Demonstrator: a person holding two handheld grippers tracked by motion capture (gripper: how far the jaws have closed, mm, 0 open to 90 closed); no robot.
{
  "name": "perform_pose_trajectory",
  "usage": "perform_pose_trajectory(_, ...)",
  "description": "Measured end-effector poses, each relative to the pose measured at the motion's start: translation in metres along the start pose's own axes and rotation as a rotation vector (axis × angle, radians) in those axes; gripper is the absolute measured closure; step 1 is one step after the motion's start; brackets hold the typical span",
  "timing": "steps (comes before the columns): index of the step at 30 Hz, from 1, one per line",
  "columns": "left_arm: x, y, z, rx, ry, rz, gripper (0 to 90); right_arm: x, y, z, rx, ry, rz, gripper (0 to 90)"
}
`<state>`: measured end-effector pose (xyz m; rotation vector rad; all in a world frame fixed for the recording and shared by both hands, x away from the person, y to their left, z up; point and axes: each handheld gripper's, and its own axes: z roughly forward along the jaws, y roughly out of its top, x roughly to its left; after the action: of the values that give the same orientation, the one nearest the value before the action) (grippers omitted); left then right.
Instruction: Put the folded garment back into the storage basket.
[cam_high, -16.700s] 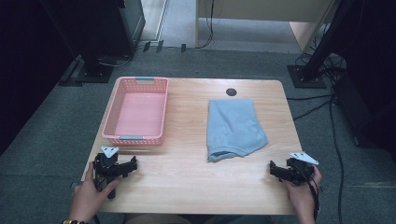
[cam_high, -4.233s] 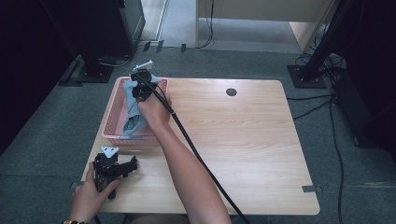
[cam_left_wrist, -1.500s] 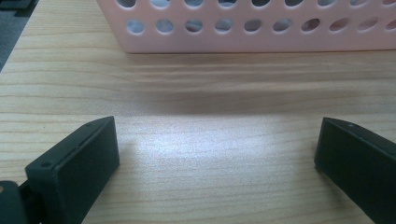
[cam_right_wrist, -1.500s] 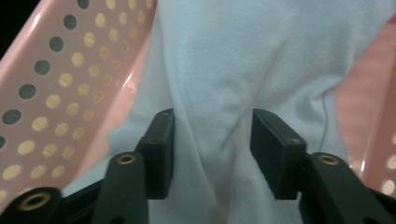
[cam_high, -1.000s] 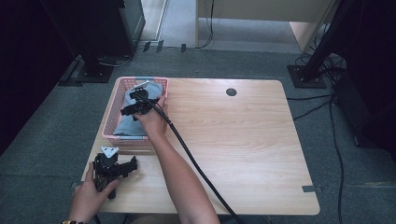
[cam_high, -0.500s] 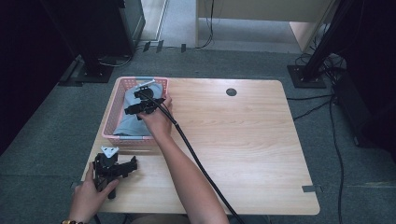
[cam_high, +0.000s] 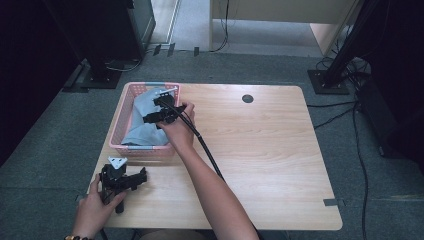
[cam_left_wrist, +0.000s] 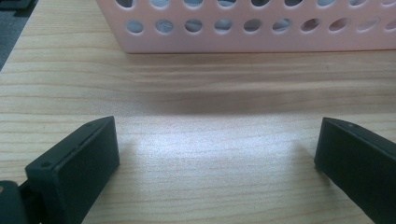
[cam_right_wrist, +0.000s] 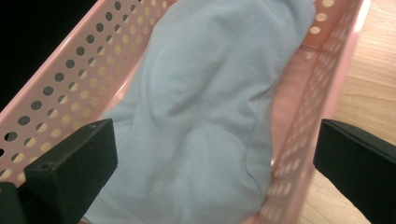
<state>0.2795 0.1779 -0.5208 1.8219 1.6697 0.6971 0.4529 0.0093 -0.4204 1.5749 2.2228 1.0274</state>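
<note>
Now right gripper (cam_high: 159, 111), jaws wide and empty, hangs just above the blue cloth (cam_right_wrist: 205, 116) lying lengthwise in the pink basket (cam_high: 116, 131); left gripper (cam_high: 122, 180) rests open, farther off.

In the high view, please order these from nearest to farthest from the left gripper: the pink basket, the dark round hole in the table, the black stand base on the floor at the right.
From the left gripper, at the table's near left corner:
1. Pink basket, just beyond it on the left side.
2. Dark round hole, far side of the table, right of the middle.
3. Black stand base, on the floor beyond the far right corner.
</note>
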Motion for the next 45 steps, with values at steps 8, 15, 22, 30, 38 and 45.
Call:
perform_pose_trajectory(8, 0.000, 0.000, 0.000, 0.002, 0.000, 0.002, 0.0, -0.016, -0.009, -0.010, -0.009, -0.011, -0.003, 0.0)
perform_pose_trajectory(15, 0.000, 0.000, 0.000, 0.002, 0.000, 0.002, 0.0, -0.033, -0.014, -0.019, -0.023, -0.013, 0.021, 0.0)
perform_pose_trajectory(22, 0.000, 0.000, 0.000, 0.001, 0.000, 0.002, 0.0, -0.046, -0.019, -0.026, -0.030, -0.021, 0.034, 0.0)
perform_pose_trajectory(30, 0.000, 0.000, 0.000, 0.002, 0.000, 0.002, 0.0, -0.061, -0.026, -0.029, -0.033, -0.030, 0.052, 0.0)
perform_pose_trajectory(38, 0.000, 0.000, 0.000, 0.002, 0.000, 0.002, 0.0, -0.078, -0.035, -0.030, -0.047, -0.032, 0.081, 0.0)
perform_pose_trajectory(45, 0.000, 0.000, 0.000, 0.001, 0.000, 0.002, 0.0, -0.087, -0.040, -0.031, -0.043, -0.043, 0.091, 0.0)
